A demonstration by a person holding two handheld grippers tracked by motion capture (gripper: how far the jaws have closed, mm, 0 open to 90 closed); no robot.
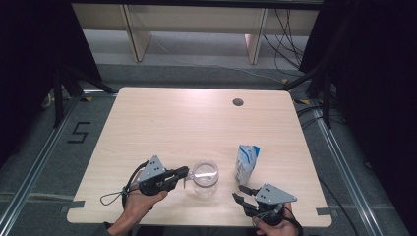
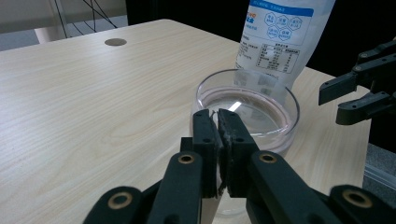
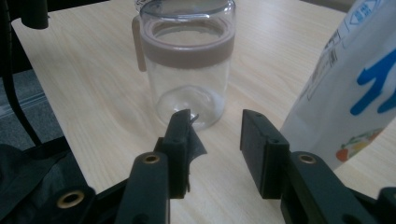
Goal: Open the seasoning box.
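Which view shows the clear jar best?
Right gripper view: the clear jar stands upright and nearly whole, with its pinkish band. Left gripper view gives its rim, which the left hand-held gripper grips. High view shows it small from above.

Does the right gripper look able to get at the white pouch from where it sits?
Probably yes. The right gripper sits just short of the pouch, jaws apart with nothing between them and bare table ahead; the jar stands off to the side.

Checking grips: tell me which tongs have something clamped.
The left tongs, pinched shut on the clear jar's rim; the right tongs gape, holding nothing.
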